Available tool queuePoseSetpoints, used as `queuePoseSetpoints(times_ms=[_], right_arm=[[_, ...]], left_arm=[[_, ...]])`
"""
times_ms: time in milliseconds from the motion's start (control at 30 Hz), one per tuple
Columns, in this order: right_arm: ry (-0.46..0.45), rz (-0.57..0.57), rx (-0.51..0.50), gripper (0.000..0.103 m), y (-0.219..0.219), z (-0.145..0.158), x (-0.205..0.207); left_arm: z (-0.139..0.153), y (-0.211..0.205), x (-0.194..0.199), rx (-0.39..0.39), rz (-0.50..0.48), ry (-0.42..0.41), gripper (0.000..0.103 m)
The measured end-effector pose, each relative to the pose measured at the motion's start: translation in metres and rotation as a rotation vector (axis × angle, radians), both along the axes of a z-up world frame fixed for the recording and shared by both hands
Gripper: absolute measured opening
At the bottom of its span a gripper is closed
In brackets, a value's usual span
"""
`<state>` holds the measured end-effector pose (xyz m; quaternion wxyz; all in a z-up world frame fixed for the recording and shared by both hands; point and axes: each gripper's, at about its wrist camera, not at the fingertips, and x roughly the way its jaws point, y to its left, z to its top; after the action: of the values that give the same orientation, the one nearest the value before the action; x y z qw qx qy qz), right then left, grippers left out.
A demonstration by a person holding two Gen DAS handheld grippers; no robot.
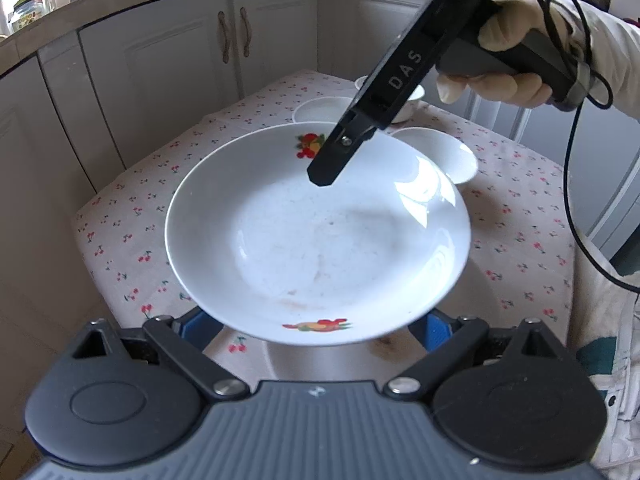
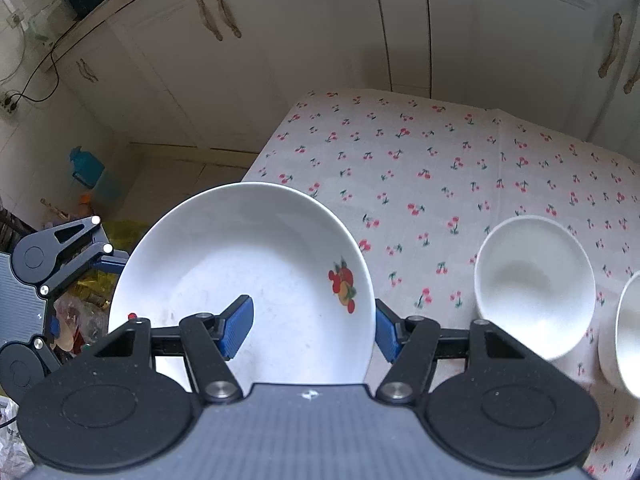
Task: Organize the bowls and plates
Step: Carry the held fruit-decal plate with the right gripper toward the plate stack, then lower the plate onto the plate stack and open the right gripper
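looking into a kitchen lined with white cabinet doors, and down onto a table under a cherry-print cloth. holding a white plate with fruit decals in the air, clear of the cloth, hanging over the table's left edge in the right wrist view. pinching the plate's rim with the right gripper, one blue pad lying on the inside of the plate and the other sitting just outside the rim. gripping that tool's handle with a gloved hand, seen from the left wrist, one black finger reaching in over the plate's far side. keeping the left gripper spread wide at the plate's near rim, both of its blue pads peeking out from beneath the edge; not showing whether pressing on the plate or only lying under it. leaving white bowls sitting on the cloth, apart from the plate: two toward the table's right edge in the right wrist view, three showing beyond the plate in the left wrist view.
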<state>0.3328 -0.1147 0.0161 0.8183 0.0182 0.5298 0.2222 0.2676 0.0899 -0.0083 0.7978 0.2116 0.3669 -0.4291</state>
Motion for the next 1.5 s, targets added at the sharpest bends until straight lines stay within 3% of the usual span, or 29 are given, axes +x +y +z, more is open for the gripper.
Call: queuePoseSetpoints(times_ms=[533,900,1500], right_arm=[[0.042,0.000,0.000,0.069,-0.002,-0.015,-0.054],[0.087,0.002,-0.016,0.069,-0.003,-0.032,-0.067],[0.093,0.006,-0.021,0.069,-0.006,-0.034,-0.068]], left_arm=[[-0.020,-0.004,-0.056,0.008,-0.004,0.046,0.097],[-0.034,-0.007,-0.066,0.016,-0.018,0.086,0.097],[-0.047,-0.009,-0.057,0.023,-0.015,0.143,0.097]])
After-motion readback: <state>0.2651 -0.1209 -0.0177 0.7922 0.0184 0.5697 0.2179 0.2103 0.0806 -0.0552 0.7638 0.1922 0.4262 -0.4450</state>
